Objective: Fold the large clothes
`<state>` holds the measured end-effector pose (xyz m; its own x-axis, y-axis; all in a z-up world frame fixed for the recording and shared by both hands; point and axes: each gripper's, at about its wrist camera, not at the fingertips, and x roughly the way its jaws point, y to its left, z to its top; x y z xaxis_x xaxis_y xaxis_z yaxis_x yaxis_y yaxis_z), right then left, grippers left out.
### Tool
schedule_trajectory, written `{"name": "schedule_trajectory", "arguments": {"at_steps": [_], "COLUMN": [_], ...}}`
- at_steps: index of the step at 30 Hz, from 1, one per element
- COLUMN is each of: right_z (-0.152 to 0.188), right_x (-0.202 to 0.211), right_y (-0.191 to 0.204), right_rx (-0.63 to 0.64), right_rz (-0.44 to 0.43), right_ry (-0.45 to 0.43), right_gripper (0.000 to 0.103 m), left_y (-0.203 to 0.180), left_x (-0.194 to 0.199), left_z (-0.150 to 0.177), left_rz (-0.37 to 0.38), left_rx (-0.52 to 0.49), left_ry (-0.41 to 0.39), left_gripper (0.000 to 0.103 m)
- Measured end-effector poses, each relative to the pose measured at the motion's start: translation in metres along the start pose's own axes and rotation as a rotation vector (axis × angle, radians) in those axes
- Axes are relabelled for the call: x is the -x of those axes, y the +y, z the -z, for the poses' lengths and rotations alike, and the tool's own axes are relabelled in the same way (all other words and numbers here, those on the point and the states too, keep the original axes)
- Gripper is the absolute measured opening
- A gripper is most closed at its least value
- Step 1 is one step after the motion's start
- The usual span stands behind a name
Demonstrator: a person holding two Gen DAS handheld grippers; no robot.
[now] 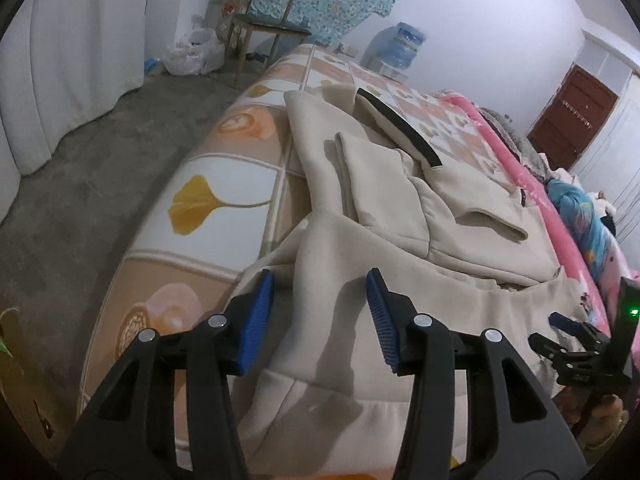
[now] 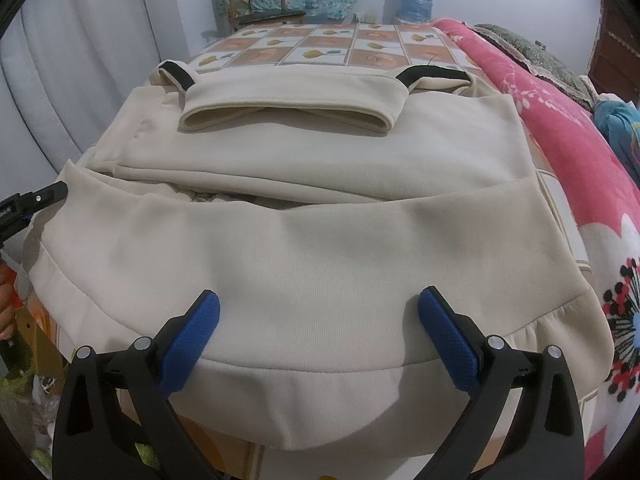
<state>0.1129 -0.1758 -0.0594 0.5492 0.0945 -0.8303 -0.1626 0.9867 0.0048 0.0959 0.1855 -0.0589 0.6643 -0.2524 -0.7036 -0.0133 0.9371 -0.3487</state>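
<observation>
Both grippers' jaws gape over the cream hoodie (image 2: pixel 320 240), its hem nearest.

My room: white walls (image 1: pixel 460 8), grey concrete floor (image 1: pixel 132 128), white curtain (image 1: pixel 72 48), wooden chair (image 1: pixel 264 20), brown door (image 1: pixel 572 120), water jug (image 1: pixel 400 46).

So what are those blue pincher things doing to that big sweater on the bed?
A person is folding a cream hoodie on the bed, with a pincher in each hand. The sleeves are already folded in on top. The left gripper and the right gripper are both open over the bottom hem, pinching nothing. The bottom edge is not folded up yet.
</observation>
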Motion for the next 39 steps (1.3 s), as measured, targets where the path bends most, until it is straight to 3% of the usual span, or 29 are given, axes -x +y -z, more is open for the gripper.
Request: {"name": "schedule_trajectory", "arguments": {"at_steps": [2,5,7,8,11,17,22,26,30,34,39], "right_z": [0.0,0.0,0.001,0.001,0.001,0.001,-0.003,0.0,0.007,0.007,-0.006], "right_x": [0.0,0.0,0.0,0.0,0.0,0.0,0.009,0.035,0.059,0.064,0.043], "right_y": [-0.001,-0.001,-0.001,-0.001,-0.001,-0.003,-0.024,-0.061,-0.097,-0.129,-0.151], "right_rx": [-0.002,-0.003,-0.003,-0.004,-0.006,0.0,-0.058,-0.131,-0.186,-0.241,-0.306], "right_rz": [0.002,0.0,0.001,0.002,0.003,-0.016,-0.14,-0.181,-0.149,-0.098,-0.134], "right_ry": [-0.001,-0.001,-0.002,-0.003,-0.005,0.001,0.043,-0.011,-0.074,-0.088,-0.085], "right_gripper": [0.097,0.097,0.097,0.097,0.097,0.097,0.096,0.096,0.095,0.082,0.069], "left_y": [-0.001,-0.012,-0.021,-0.024,-0.028,-0.055,-0.082,-0.086,-0.086,-0.087,-0.089], "left_x": [0.001,0.014,0.019,0.019,0.0,-0.004,-0.01,-0.01,-0.011,-0.012,-0.016], "left_z": [-0.001,0.001,0.003,0.004,0.006,0.016,0.031,0.035,0.032,0.032,0.03], "left_rz": [0.006,0.094,0.105,0.081,-0.103,-0.305,-0.483,-0.535,-0.536,-0.538,-0.537], "left_rx": [-0.009,-0.049,-0.101,-0.12,-0.17,-0.306,-0.438,-0.454,-0.428,-0.418,-0.413], "left_ry": [-0.003,-0.041,-0.06,-0.058,-0.004,-0.023,-0.039,-0.048,-0.041,-0.039,-0.033], "left_gripper": [0.045,0.043,0.044,0.044,0.041,0.03,0.026,0.026,0.026,0.026,0.026]}}
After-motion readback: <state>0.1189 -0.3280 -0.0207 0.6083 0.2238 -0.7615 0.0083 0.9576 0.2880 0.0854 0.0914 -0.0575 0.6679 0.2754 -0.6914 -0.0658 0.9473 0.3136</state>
